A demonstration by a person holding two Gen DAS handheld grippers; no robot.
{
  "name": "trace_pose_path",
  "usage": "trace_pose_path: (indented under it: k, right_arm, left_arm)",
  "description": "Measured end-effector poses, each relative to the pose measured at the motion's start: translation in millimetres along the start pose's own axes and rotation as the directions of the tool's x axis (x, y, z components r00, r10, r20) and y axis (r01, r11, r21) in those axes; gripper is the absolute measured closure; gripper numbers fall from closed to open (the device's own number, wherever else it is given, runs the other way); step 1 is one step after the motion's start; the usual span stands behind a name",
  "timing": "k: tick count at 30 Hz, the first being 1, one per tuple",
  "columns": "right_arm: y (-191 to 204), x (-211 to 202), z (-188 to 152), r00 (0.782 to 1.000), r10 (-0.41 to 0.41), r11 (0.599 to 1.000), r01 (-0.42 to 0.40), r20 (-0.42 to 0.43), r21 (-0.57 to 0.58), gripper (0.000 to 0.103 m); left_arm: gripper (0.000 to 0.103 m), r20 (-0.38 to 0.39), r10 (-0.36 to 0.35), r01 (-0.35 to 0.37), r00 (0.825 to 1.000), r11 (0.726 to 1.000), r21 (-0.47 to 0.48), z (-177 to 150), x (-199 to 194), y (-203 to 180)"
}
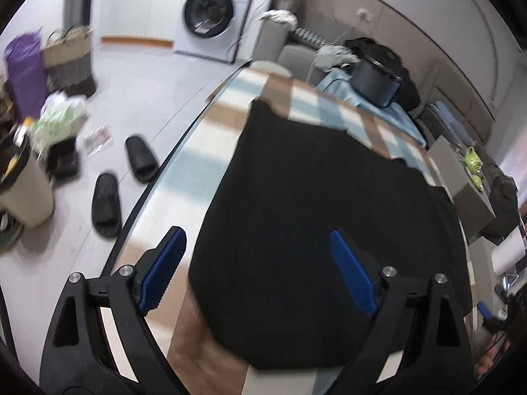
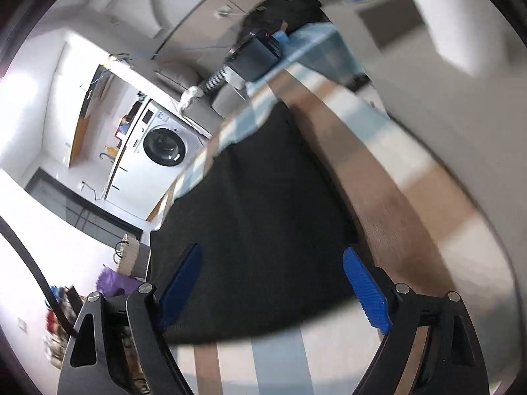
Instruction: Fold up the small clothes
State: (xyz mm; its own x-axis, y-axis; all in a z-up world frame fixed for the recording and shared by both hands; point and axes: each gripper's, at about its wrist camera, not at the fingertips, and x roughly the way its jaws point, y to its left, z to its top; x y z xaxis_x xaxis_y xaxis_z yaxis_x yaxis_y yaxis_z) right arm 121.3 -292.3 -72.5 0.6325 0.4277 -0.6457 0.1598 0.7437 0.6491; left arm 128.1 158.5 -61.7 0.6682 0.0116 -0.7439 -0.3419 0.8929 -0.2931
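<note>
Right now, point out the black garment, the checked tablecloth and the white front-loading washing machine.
Black garment point(image 1: 313, 197): left wrist view, middle of the flat cloth.
Checked tablecloth point(image 1: 197, 168): left wrist view, bare strip left of the garment.
White front-loading washing machine point(image 1: 209, 11): left wrist view, round door.

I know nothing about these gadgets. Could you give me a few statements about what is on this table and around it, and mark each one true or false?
1. A black fabric garment lies spread on the checked brown, blue and white tablecloth. True.
2. The left hand-held gripper is clamped on the garment. False: its blue pads stand apart with nothing pinched between them.
3. The right hand-held gripper is open. True.
4. A white front-loading washing machine stands in the background. True.
5. A pair of red boots sits on the floor. False: two black slide sandals lie there.
</note>
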Motion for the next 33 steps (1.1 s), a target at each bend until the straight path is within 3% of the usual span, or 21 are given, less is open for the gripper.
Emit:
trace_pose_path:
  k: [3, 6, 10, 14, 17, 24, 29, 33]
  right_arm:
    - [-11, -7, -21, 0.999, -0.024, 0.999, 0.025, -0.028, 0.029, 0.014]
    - [-16, -6, -32, 0.998, 0.019, 0.999, -0.015, -0.058, 0.052, 0.014]
    - [-13, 7, -35, 0.994, 0.054, 0.997, -0.048, -0.091, 0.058, 0.014]
    - [-7, 17, -31, 0.996, 0.055, 0.997, -0.051, -0.064, 0.054, 0.015]
    - [-2, 19, -26, 0.997, 0.068, 0.996, -0.067, -0.022, 0.054, 0.015]
    - [10, 7, -21, 0.992, 0.109, 0.994, -0.108, 0.069, -0.011, 0.015]
    - [4, 17, -19, 0.998, 0.042, 0.999, -0.043, 0.053, 0.001, 0.016]
    - [5, 21, -12, 0.997, 0.026, 1.0, -0.025, 0.078, -0.015, 0.016]
  left_arm:
    - [0.015, -0.052, -0.034, 0.029, 0.998, 0.995, -0.092, -26, -7, 18]
    - [0.015, -0.084, -0.053, 0.039, 0.995, 0.986, -0.162, -50, -12, 29]
    - [0.015, -0.12, -0.06, 0.042, 0.991, 0.988, -0.145, -75, -22, 28]
    - [0.015, -0.124, -0.062, 0.045, 0.99, 0.99, -0.132, -94, -30, 28]
    - [0.015, -0.124, -0.09, 0.07, 0.988, 0.985, -0.158, -97, -29, 27]
    - [0.016, -0.14, -0.108, 0.083, 0.984, 0.982, -0.172, -70, 1, 14]
    - [0.032, -0.152, -0.12, 0.098, 0.981, 0.985, -0.141, -51, 17, 5]
    - [0.053, -0.134, -0.139, 0.122, 0.981, 0.985, -0.124, -42, 23, 5]
